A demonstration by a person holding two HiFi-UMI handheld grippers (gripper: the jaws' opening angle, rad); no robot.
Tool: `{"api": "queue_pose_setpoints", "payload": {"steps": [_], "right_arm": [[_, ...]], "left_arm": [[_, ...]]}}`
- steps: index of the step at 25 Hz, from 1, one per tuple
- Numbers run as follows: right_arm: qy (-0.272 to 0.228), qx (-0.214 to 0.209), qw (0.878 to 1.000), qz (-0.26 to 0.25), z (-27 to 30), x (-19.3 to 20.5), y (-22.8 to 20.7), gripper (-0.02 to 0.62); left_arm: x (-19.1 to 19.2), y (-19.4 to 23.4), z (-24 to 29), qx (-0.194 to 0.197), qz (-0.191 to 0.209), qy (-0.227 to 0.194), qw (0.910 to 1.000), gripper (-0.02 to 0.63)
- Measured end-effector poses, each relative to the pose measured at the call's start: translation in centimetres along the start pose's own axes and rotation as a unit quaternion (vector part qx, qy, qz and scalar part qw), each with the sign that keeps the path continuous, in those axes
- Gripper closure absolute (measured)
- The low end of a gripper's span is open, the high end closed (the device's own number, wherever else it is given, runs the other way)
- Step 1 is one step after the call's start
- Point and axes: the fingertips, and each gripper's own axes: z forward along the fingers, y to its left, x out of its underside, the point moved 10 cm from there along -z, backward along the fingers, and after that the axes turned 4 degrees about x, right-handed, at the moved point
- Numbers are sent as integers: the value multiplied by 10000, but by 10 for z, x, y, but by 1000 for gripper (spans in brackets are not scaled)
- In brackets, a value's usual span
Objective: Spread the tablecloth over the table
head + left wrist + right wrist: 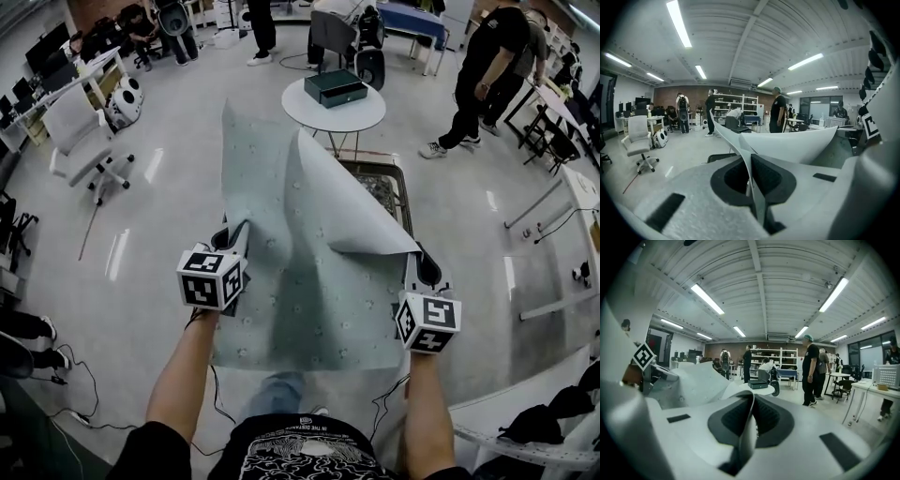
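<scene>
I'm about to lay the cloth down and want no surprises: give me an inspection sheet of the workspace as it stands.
Surface: dark-framed table, mostly under the cloth, its far right side uncovered.
Job's things: pale green patterned tablecloth, not lying flat, right part folded over with the plain underside showing.
Clutter: dark green box on a round white table beyond; nothing seen on the cloth.
Grippers: left hand-held gripper and right hand-held gripper each shut on the tablecloth's near edge.
Cables: black cables on the floor at the person's left.
Surroundings: white office chair at left; people standing at the back.
</scene>
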Motion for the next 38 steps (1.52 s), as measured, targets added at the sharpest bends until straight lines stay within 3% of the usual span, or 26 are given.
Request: {"api": "queue_pose_setpoints", "payload": {"steps": [11,27,38], "right_arm": [[29,-35,9979,-645,47,15,-1,588],[404,315,9912,-1221,80,58,-20,587],[720,468,9808,-1752,98,84,-21,586]], "left_arm": [[20,48,32,138,-117,268,9995,597],[61,109,58,90,-503,694,9963,574],[101,156,80,190,-1259,1131,9854,548]]}}
